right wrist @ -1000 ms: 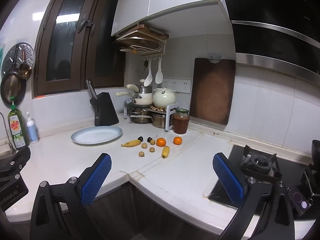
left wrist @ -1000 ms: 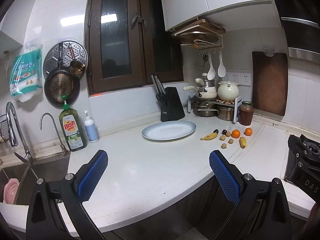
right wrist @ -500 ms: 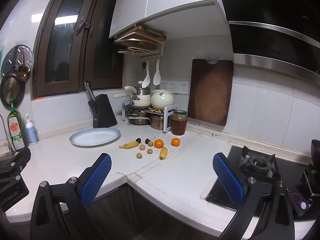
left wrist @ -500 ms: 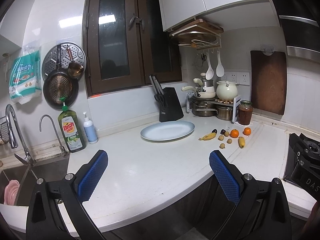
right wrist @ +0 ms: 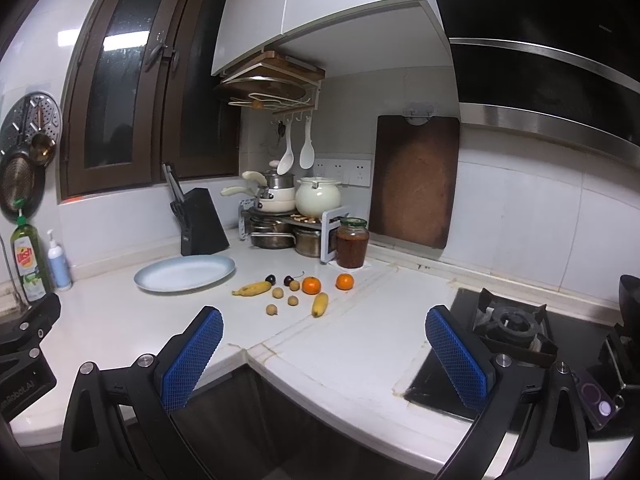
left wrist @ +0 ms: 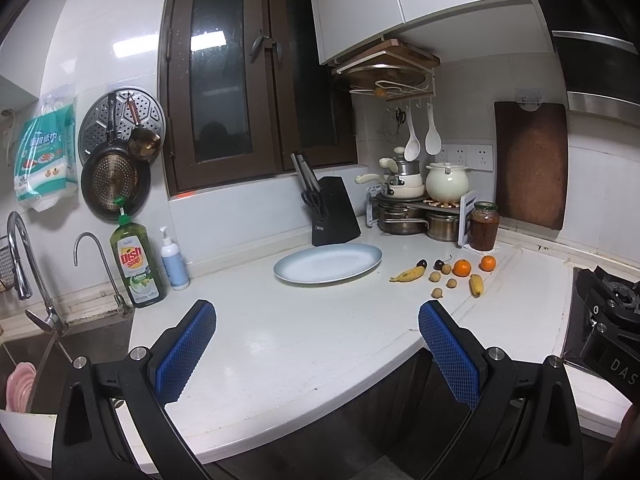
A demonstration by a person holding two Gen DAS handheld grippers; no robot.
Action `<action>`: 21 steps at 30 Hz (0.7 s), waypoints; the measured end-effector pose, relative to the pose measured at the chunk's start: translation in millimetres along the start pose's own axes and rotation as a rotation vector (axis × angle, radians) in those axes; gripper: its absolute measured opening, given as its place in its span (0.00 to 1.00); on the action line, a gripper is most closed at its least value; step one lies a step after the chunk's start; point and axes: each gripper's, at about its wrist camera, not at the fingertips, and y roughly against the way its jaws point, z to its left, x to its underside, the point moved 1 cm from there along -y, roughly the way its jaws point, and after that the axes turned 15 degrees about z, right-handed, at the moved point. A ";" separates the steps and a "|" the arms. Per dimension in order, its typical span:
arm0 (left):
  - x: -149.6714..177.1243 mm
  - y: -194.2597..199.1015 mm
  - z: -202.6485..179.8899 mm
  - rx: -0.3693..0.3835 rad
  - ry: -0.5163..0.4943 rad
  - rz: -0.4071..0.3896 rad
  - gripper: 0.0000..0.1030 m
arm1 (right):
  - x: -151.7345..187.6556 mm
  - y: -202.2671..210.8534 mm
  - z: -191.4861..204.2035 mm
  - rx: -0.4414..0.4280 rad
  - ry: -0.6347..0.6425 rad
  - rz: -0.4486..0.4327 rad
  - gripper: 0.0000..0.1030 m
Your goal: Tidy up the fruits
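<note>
A pale blue oval plate (left wrist: 328, 265) (right wrist: 185, 273) lies bare on the white counter. To its right lie the fruits: two small bananas (right wrist: 253, 289) (right wrist: 320, 304), two oranges (right wrist: 311, 285) (right wrist: 345, 281), two dark cherries (right wrist: 271, 279) and several small tan round fruits (right wrist: 272, 309). In the left wrist view the same fruits lie around one orange (left wrist: 462, 268). My left gripper (left wrist: 316, 350) is open, at the counter's near edge, well short of the plate. My right gripper (right wrist: 326, 356) is open too, over the counter's front corner, a good way from the fruits. Neither holds anything.
A black knife block (left wrist: 334, 218), a rack of pots (right wrist: 280, 216), a sauce jar (right wrist: 352, 242) and a cutting board (right wrist: 414, 184) stand behind the fruits. A gas hob (right wrist: 512, 328) is at the right; a sink, taps and dish soap (left wrist: 138, 264) at the left.
Both wrist views have shifted slightly; the plate and fruits sit a little lower and to the left in frame. Both grippers stay open and nothing on the counter has moved.
</note>
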 end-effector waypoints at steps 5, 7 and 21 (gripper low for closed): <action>0.7 0.2 -1.1 0.001 0.000 0.000 1.00 | -0.2 -0.4 -2.9 0.000 -0.002 0.002 1.00; 1.0 0.2 -0.9 0.002 0.000 0.000 1.00 | -0.2 -0.5 -2.7 0.000 -0.001 0.001 1.00; 1.5 0.3 -2.6 0.002 0.001 -0.001 1.00 | 0.6 -1.0 -4.3 -0.001 -0.001 0.003 1.00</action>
